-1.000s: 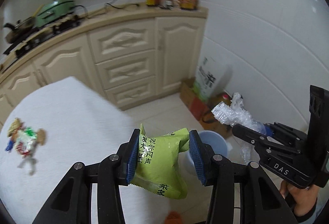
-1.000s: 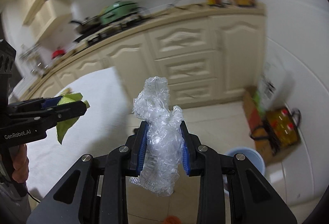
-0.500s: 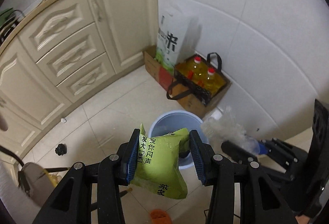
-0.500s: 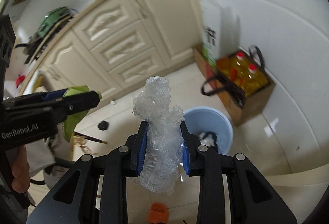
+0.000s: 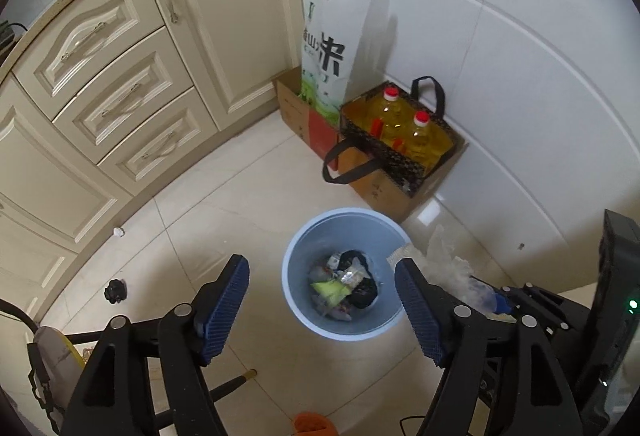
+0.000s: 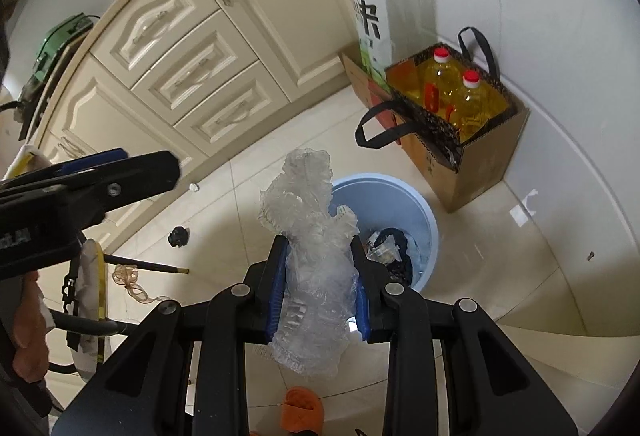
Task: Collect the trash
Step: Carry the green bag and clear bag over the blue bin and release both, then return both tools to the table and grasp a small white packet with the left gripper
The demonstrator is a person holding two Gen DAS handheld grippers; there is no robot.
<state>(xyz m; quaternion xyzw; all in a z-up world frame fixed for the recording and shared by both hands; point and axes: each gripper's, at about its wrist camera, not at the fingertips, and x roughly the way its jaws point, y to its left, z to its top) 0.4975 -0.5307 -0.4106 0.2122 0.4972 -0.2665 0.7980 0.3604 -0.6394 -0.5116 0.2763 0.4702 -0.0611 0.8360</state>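
The left gripper (image 5: 322, 312) is hanging over the blue bin (image 5: 344, 272) on the kitchen floor, and its fingers are opening with nothing between them. A green wrapper (image 5: 330, 288) is lying among the other rubbish inside the bin. The right gripper (image 6: 320, 292) is squeezing a crumpled wad of clear plastic (image 6: 312, 248) between its closed fingers, with the bin just ahead of it and partly hidden behind the wad.

The main risk is sitting with that plastic. It looks light and springy, so it may be clinging to the ribbed fingers when they part, or drifting sideways and missing the rim. The two grippers are also working close together over one small opening, so they could be knocking into each other. A bump on the rim could tip the bin, which looks light, towards the box of oil bottles (image 5: 404, 132) nearby.
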